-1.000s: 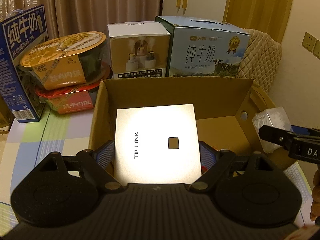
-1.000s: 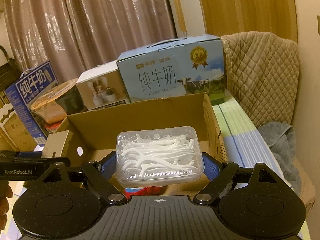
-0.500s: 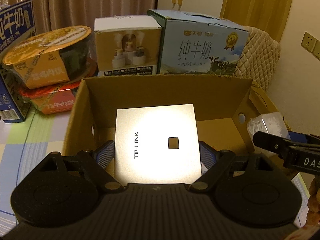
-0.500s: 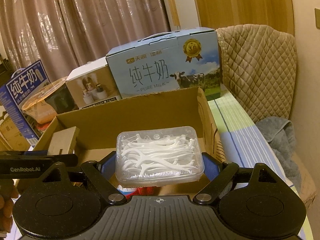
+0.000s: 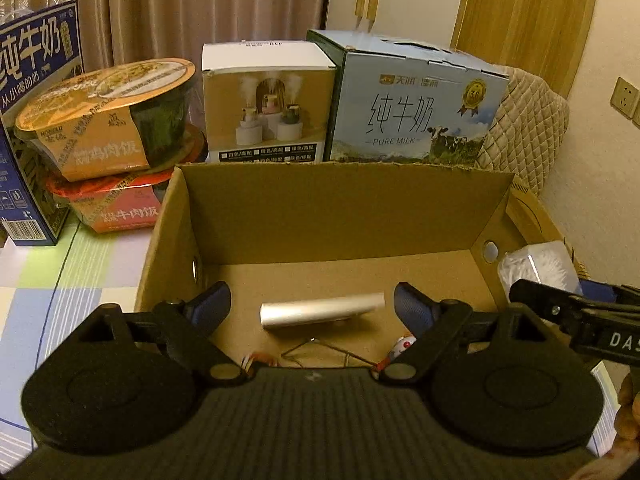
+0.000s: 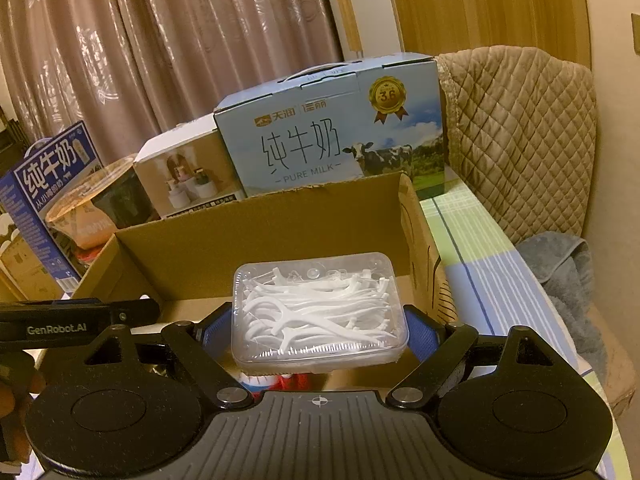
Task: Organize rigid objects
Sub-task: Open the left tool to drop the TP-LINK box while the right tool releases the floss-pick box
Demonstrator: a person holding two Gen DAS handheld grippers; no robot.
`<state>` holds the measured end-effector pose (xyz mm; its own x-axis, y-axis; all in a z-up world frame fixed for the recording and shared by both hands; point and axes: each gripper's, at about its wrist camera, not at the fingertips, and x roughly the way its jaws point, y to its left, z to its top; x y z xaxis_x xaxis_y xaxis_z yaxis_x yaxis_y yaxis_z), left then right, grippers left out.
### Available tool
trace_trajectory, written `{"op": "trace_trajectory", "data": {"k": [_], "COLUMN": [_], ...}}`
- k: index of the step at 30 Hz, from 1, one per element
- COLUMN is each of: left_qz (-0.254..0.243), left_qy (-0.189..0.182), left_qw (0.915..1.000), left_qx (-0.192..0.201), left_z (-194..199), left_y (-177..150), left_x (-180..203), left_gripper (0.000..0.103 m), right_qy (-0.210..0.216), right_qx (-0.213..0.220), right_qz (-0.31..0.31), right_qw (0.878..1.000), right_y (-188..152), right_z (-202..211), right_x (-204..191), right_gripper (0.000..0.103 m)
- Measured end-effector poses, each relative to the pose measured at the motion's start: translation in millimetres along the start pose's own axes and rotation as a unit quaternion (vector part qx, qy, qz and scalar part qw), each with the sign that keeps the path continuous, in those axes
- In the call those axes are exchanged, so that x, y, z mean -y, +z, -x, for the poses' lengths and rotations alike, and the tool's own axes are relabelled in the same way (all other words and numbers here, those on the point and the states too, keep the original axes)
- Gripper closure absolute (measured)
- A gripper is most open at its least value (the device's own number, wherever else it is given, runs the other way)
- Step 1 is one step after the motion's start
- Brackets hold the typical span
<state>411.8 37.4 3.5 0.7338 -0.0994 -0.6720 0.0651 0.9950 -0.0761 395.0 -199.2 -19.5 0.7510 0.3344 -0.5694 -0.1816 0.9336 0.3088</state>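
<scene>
Packing: rigid items go into the carton (image 5: 344, 216), and the job looks partly done.
Left gripper (image 5: 312, 304): fingers spread apart, nothing between them, poised over the carton's open top.
Silver box (image 5: 322, 313): blurred, seen edge-on, inside the carton below the spread fingers; I cannot tell whether it lies on the floor or is in mid-drop.
Right gripper (image 6: 320, 320): clamped on the floss case (image 6: 318, 312), one blue pad at each short end, held level above the carton's right part.
Floss case: clear lidded tub of white picks, not yet inside.
Done: the silver box is in; small red-and-white items (image 5: 400, 348) sit at the carton's near edge.
Left: lowering and releasing the floss case, I judge; free floor shows toward the far wall.
Behind the carton: pale milk box (image 5: 416, 100), white box (image 5: 268, 104), two stacked bowls (image 5: 108, 120), dark-blue milk box (image 5: 36, 80); whether they belong to the task cannot be told.
Hidden: the carton's near floor is covered by both gripper bodies, so the red-and-white items stay unidentified.
Cut off: in the left view the right gripper appears only as a black bar at the right edge, with the floss case a pale blur above it.
Unclear: thin wire-like lines under the silver box.
</scene>
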Motion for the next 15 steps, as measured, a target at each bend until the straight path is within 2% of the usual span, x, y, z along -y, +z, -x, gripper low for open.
{"op": "trace_trajectory", "data": {"k": [15], "left_qz": [0.002], "left_qy": [0.007], "left_qw": [1.0000], "left_qx": [0.001], "left_z": [5.9], "left_y": [-0.3], "left_x": [-9.5], "left_gripper": [0.017], "right_qy": [0.004], "right_qx": [-0.004], "right_qz": [0.000], "right_qw": [1.000], "right_y": [-2.1], "right_z": [-5.5], "right_x": [-5.6], "right_gripper": [0.019]}}
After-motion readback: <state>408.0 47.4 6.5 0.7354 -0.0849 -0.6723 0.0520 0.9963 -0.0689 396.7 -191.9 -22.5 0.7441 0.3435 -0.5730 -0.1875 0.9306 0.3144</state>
